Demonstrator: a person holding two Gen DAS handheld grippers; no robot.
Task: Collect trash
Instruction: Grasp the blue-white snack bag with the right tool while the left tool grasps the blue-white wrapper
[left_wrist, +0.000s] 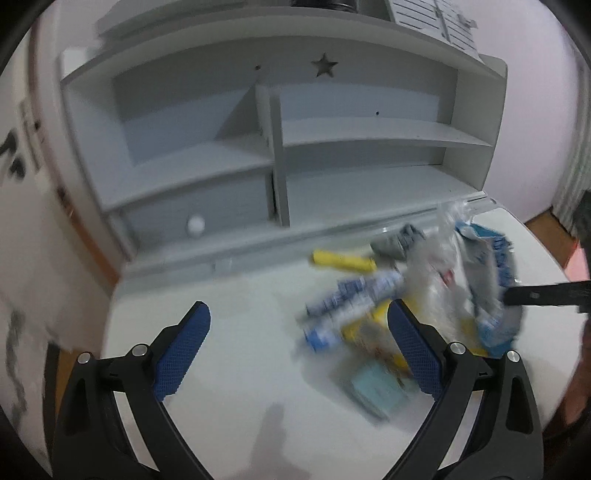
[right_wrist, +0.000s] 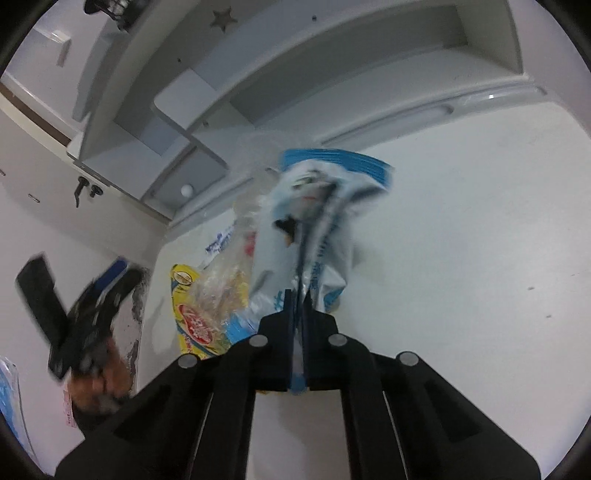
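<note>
The right claw (right_wrist: 298, 295) was clamped on a blue-and-white plastic wrapper (right_wrist: 314, 221), its two dark fingers pressed together with only the thin film between them. The wrapper stood up from the claw's tips, long axis running away from the camera toward the grey shelf unit (left_wrist: 273, 147), its blue-striped end farthest from the claw. It looked lifted clear of the white bench (right_wrist: 461, 240), though blur made that hard to confirm. The right claw pointed steeply down at the bench.

The left claw (left_wrist: 299, 325) stood wide apart, its blue-padded fingers (left_wrist: 184, 350) gripping nothing and touching nothing. It also tilted downward over the bench, in front of the shelf unit. In the right wrist view a hand (right_wrist: 96, 384) held it, heavily blurred.

Between the shelf unit and the left claw lay a loose heap of trash, all blurred: a yellow tube-shaped item (left_wrist: 343, 260) lying parallel to the shelf unit's front edge, a crumpled grey piece (left_wrist: 399, 240) just beside it, a blue-and-white printed packet (left_wrist: 351, 299) slanting toward the shelf, a yellow snack packet (right_wrist: 192, 314) with a red logo, clear crinkled plastic (right_wrist: 225, 273) draped over it, and a pale blue flat packet (left_wrist: 373, 387) nearest the left claw.
</note>
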